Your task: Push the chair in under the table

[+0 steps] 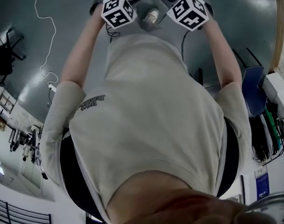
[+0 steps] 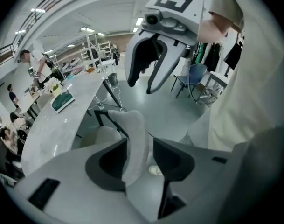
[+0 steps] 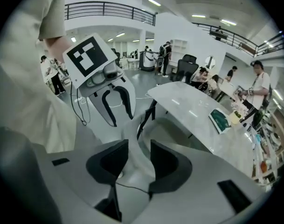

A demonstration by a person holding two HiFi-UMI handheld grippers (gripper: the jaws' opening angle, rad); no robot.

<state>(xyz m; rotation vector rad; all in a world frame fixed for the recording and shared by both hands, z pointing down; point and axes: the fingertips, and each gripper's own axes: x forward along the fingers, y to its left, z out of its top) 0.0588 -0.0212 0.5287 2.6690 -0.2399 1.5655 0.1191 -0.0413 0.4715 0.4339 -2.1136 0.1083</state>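
A grey padded chair stands beside the long white table, its seat partly under the tabletop. The chair's backrest rises between the jaws of my left gripper, which is open, with floor showing beside the right pad. In the right gripper view the same backrest sits between the jaws of my right gripper, also open. Each camera sees the other gripper open just above the backrest: the right gripper and the left gripper. The head view shows only both marker cubes past the person's torso.
A green book lies on the table. A blue chair and racks stand behind. A white cable runs over the grey floor. People sit and stand at desks further off.
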